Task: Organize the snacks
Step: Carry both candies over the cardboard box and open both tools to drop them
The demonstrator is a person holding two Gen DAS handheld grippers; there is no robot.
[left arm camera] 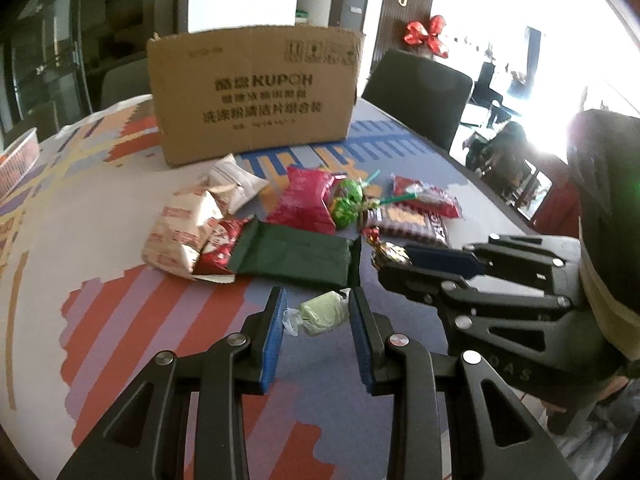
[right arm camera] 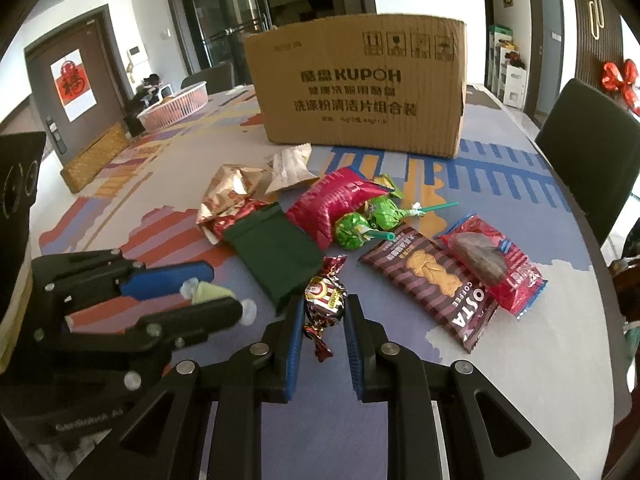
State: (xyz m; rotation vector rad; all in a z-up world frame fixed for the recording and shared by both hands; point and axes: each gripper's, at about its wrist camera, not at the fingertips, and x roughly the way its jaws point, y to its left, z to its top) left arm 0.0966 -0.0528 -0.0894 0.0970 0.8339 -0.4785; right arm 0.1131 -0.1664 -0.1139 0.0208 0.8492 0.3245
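A pile of snacks lies on the table before a cardboard box [left arm camera: 256, 92] [right arm camera: 360, 84]. My left gripper [left arm camera: 318, 312] straddles a pale green wrapped candy [left arm camera: 324, 312] that lies on the table; the jaws stand apart, and whether the pads touch it I cannot tell. It also shows in the right wrist view [right arm camera: 208, 292]. My right gripper [right arm camera: 322, 316] straddles a red and gold wrapped candy [right arm camera: 324, 300], and the blue pads sit close against its sides. A dark green pouch [right arm camera: 276, 256], a pink bag [right arm camera: 332, 204], green lollipops [right arm camera: 356, 228], a brown Costa biscuit pack [right arm camera: 432, 280] and a red pack [right arm camera: 492, 268] lie beyond.
A white slatted basket [right arm camera: 176, 108] stands at the far left of the table. A dark chair [right arm camera: 592, 152] stands at the right edge. Beige snack bags [left arm camera: 180, 232] lie left of the pile. The patterned tablecloth [left arm camera: 120, 320] covers the table.
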